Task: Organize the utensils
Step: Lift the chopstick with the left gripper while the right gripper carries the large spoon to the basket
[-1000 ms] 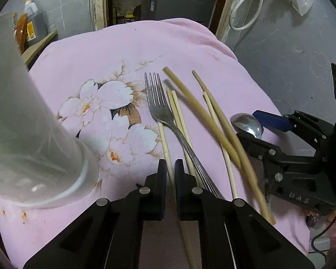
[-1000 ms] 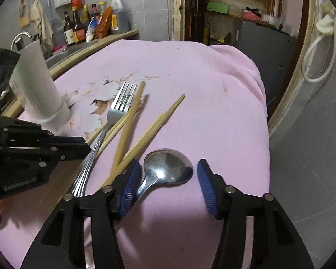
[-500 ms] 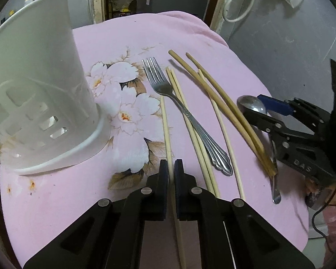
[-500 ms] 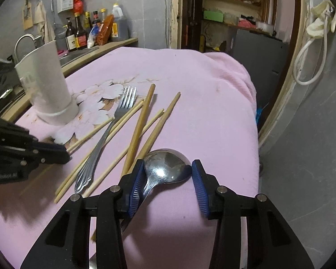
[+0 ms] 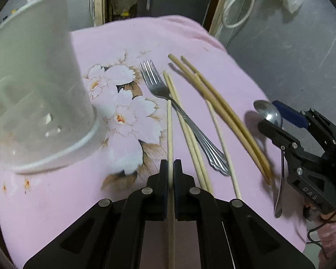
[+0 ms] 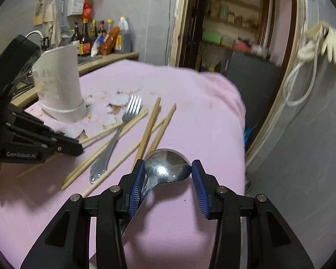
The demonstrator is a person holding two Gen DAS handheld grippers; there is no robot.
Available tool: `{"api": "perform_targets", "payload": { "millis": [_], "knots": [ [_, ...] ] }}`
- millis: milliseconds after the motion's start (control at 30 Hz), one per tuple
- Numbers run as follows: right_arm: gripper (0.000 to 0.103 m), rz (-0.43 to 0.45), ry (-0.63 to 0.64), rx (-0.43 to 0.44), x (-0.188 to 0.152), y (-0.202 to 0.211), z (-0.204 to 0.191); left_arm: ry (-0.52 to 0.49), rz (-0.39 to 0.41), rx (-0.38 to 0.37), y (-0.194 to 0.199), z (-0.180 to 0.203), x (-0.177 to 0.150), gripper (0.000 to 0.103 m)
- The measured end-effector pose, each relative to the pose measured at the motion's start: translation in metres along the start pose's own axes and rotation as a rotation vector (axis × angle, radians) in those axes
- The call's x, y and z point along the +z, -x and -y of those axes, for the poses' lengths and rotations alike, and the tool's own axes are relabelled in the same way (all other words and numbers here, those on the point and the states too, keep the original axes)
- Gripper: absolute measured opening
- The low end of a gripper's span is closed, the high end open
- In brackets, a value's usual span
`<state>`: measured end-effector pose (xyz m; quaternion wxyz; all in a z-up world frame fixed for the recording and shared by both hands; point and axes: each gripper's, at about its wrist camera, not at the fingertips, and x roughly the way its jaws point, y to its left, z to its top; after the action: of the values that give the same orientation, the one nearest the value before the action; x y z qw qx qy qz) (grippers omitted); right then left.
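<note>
Closest in on the left wrist view, the left gripper (image 5: 170,168) has its jaws pinched tight on a single pale chopstick (image 5: 169,130); the stick's near end runs down between the black arms and off the bottom edge, so its full length can't be seen. Its long axis points straight ahead along the fingers, tip toward the flowered print.

On the right wrist view, the right gripper (image 6: 166,174) stands with its blue pads (image 6: 135,188) spread wide either side of the spoon (image 6: 165,168). The bowl faces up and away, and the handle slants back under the left-hand pad and disappears beneath the gripper body. Whether that pad actually touches the spoon is hard to say.

Just beyond, the fork (image 5: 179,116) lies on the pink cloth (image 5: 56,197) with tines pointing away, handle toward the camera, thin chopsticks pressed alongside it. Two thicker chopsticks (image 5: 217,112) angle between fork and spoon.

Further left stands the white utensil holder (image 5: 35,94), motion-blurred, its top cut by the frame. Far back, bottles (image 6: 100,38) line a counter.
</note>
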<state>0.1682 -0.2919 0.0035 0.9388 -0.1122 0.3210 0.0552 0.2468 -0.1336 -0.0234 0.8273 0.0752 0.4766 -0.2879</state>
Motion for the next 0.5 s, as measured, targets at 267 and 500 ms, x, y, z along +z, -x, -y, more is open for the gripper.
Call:
{"api": "perform_targets", "payload": {
  "millis": [267, 500],
  "knots": [
    [0.040, 0.229, 0.149, -0.176, -0.005, 0.038, -0.033, 0.009, 0.270, -0.024, 0.057, 0.000, -0.027, 0.002],
    [0.040, 0.385, 0.198, -0.314, -0.010, 0.058, -0.047, 0.032, 0.499, -0.017, 0.092, 0.002, -0.036, 0.002]
  ]
}}
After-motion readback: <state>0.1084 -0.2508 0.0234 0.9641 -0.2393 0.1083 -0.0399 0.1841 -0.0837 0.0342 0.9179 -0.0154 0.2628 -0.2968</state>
